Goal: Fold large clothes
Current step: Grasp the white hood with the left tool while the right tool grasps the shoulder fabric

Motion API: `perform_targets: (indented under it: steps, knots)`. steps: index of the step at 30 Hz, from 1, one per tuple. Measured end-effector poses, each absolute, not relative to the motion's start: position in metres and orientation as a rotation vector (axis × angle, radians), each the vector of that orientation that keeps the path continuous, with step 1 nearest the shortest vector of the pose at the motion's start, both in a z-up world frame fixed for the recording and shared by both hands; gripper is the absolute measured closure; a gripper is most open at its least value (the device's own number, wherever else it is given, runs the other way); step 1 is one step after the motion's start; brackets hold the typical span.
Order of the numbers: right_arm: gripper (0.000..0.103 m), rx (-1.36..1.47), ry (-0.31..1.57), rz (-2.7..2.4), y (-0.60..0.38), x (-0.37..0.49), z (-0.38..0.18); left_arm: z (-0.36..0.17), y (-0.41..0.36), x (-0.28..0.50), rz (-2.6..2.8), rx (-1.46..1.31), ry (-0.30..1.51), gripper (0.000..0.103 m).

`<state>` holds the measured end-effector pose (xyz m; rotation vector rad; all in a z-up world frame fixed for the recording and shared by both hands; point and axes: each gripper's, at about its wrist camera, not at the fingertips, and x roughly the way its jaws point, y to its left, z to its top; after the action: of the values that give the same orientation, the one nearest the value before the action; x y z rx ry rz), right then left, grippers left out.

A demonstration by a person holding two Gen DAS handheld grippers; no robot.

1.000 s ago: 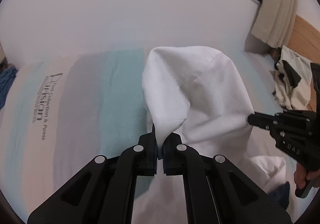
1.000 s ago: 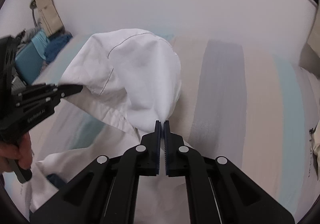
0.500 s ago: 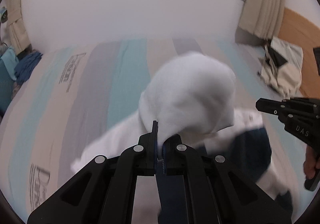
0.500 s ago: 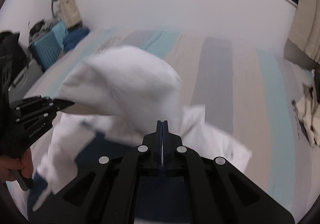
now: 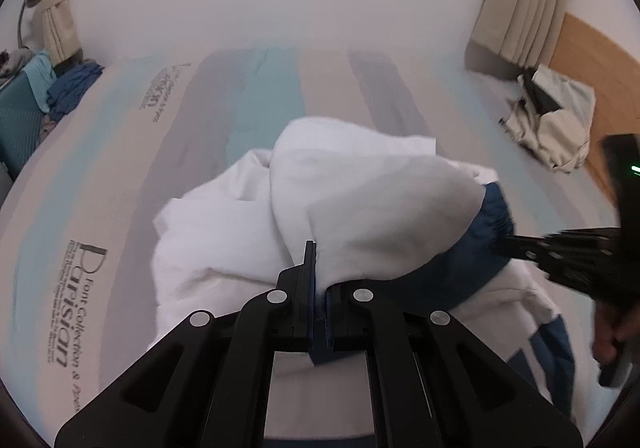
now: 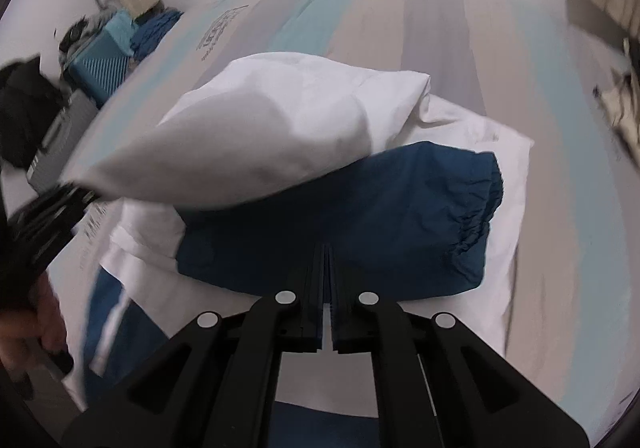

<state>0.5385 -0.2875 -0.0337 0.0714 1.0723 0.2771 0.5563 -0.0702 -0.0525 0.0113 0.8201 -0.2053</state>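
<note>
A large white and navy garment is held up over the striped bed. Its white part balloons between the two grippers and a navy cuffed part hangs under it. My left gripper is shut on a white and navy edge of the garment. My right gripper is shut on the navy fabric. The right gripper shows at the right of the left wrist view, and the left gripper at the left of the right wrist view.
A beige clothes pile lies at the bed's far right by a wooden headboard. Blue clothes and a teal case sit beyond the bed's left side. A wall and curtains stand behind.
Both grippers have lifted and pulled back with the garment. More of the bed shows, the white part has puffed out, and the navy part has come into view beneath it.
</note>
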Motion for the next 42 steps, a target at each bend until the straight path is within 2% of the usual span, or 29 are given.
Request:
perform_targets:
  steps: [1, 3, 4, 9, 17, 20, 23, 28, 29, 30, 33, 34, 35, 37, 38, 39, 42]
  knots:
    - [0.091, 0.087, 1.077, 0.275, -0.289, 0.541, -0.032, -0.047, -0.067, 0.552, -0.207, 0.004, 0.82, 0.1]
    - [0.066, 0.123, 1.076, 0.289, -0.29, 0.542, -0.027, -0.04, -0.059, 0.543, -0.202, -0.007, 0.82, 0.1]
    - [0.06, 0.124, 1.073, 0.297, -0.288, 0.542, -0.025, -0.038, -0.052, 0.538, -0.195, -0.013, 0.822, 0.1]
    - [0.054, 0.162, 1.119, 0.346, -0.28, 0.535, -0.03, -0.047, -0.025, 0.519, -0.156, -0.014, 0.851, 0.1]
    - [0.051, 0.047, 1.226, 0.319, -0.258, 0.531, -0.075, -0.108, -0.003, 0.52, -0.103, -0.032, 0.972, 0.1]
    - [0.051, 0.126, 1.265, 0.338, -0.256, 0.539, -0.09, -0.131, -0.006, 0.525, -0.088, 0.008, 0.999, 0.1]
    - [0.045, 0.198, 1.292, 0.323, -0.255, 0.542, -0.101, -0.147, -0.007, 0.526, -0.075, 0.051, 1.015, 0.099]
    - [0.045, 0.272, 1.302, 0.318, -0.247, 0.544, -0.114, -0.144, -0.003, 0.524, -0.071, 0.068, 1.008, 0.092]
    - [0.045, 0.278, 1.3, 0.32, -0.245, 0.545, -0.114, -0.141, -0.002, 0.523, -0.073, 0.066, 1.004, 0.078]
    - [0.045, 0.29, 1.303, 0.319, -0.242, 0.545, -0.115, -0.137, 0.001, 0.522, -0.07, 0.056, 0.998, 0.057]
    - [0.048, 0.324, 1.31, 0.294, -0.24, 0.547, -0.12, -0.126, 0.009, 0.519, -0.061, 0.013, 0.977, 0.036]
    - [0.051, 0.346, 1.311, 0.29, -0.24, 0.548, -0.12, -0.123, 0.013, 0.519, -0.06, 0.001, 0.978, 0.034]
    - [0.06, 0.371, 1.307, 0.287, -0.241, 0.548, -0.119, -0.12, 0.014, 0.52, -0.061, -0.009, 0.978, 0.032]
    - [0.067, 0.39, 1.282, 0.28, -0.241, 0.546, -0.112, -0.118, 0.017, 0.521, -0.064, -0.027, 0.974, 0.025]
    - [0.073, 0.394, 1.271, 0.276, -0.241, 0.545, -0.109, -0.119, 0.018, 0.523, -0.064, -0.032, 0.973, 0.024]
    - [0.082, 0.396, 1.265, 0.268, -0.241, 0.545, -0.107, -0.121, 0.017, 0.527, -0.067, -0.035, 0.976, 0.023]
    - [0.095, 0.415, 1.253, 0.248, -0.244, 0.545, -0.103, -0.132, 0.013, 0.544, -0.087, -0.051, 1.001, 0.026]
